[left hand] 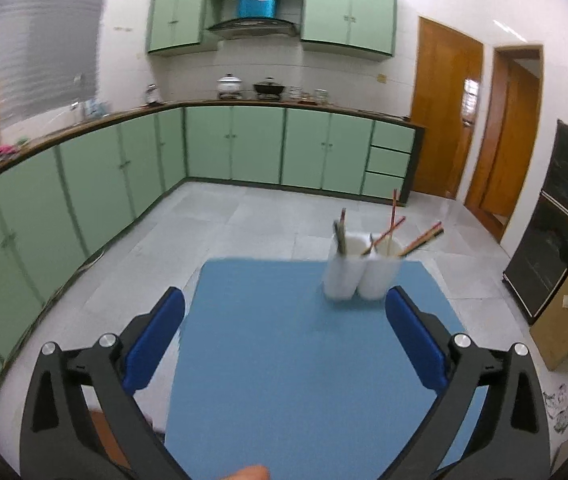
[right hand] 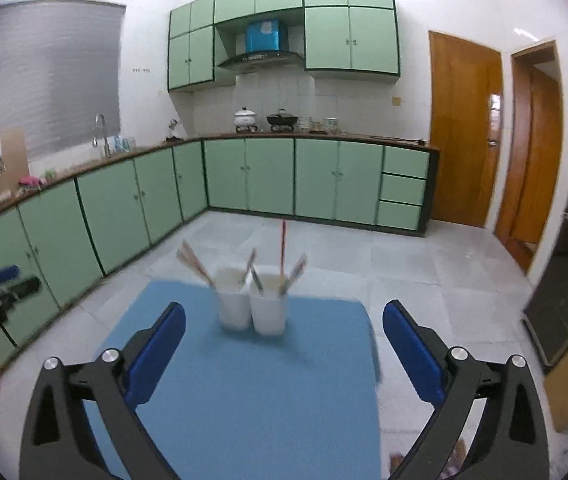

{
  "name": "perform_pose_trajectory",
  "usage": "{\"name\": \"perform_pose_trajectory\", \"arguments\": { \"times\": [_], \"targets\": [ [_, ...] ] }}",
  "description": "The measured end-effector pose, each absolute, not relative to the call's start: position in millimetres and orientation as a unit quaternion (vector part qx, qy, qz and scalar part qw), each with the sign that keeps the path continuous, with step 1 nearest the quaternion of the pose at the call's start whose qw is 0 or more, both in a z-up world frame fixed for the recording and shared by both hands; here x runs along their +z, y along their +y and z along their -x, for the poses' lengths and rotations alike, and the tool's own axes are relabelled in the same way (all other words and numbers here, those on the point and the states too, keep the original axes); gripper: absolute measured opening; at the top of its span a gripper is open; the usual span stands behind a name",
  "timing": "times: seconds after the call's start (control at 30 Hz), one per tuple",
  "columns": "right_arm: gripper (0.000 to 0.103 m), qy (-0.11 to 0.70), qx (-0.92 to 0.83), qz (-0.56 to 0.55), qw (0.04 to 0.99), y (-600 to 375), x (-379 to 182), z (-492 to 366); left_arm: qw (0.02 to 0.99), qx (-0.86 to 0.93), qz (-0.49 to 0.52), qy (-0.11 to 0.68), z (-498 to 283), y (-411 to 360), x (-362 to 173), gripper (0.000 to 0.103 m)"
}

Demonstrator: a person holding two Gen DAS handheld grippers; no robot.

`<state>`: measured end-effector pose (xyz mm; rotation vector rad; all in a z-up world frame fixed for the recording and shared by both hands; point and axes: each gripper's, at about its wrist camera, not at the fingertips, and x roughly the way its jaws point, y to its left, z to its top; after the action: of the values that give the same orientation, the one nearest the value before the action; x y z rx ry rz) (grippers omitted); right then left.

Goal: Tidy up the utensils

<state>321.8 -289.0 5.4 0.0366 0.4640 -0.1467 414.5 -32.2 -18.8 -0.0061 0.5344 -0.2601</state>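
Note:
Two white holder cups [left hand: 359, 274] stand side by side at the far end of a blue table [left hand: 284, 360]. Chopsticks [left hand: 393, 216] and other utensils stick out of them. In the right wrist view the cups [right hand: 252, 306] are at the table's [right hand: 244, 400] far middle, with utensils [right hand: 282, 252] upright and leaning in them. My left gripper [left hand: 284, 312] is open and empty, above the table, short of the cups. My right gripper [right hand: 284, 322] is open and empty, also short of the cups. The left gripper also shows at the left edge of the right wrist view [right hand: 0, 284].
Green kitchen cabinets [right hand: 244, 176] run along the far and left walls, with pots on the counter. Wooden doors [right hand: 463, 128] are at the right. A dark cabinet [left hand: 563, 220] and cardboard [left hand: 563, 320] stand on the floor to the right of the table.

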Motion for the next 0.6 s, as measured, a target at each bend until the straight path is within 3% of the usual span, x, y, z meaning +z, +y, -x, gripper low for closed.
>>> {"name": "perform_pose_trajectory", "arguments": {
  "times": [0.3,0.6],
  "targets": [
    [0.097,0.247,-0.139,-0.067,0.957,-238.6,-50.5,-176.6,0.966,-0.083,-0.017,0.243,-251.5,-13.8,-37.2,0.098],
    [0.097,0.247,-0.111,-0.055,0.961,-185.3,-55.1,-66.4,0.973,-0.055,-0.01,0.226,-119.8,-8.1,-24.0,0.098]
  ]
}}
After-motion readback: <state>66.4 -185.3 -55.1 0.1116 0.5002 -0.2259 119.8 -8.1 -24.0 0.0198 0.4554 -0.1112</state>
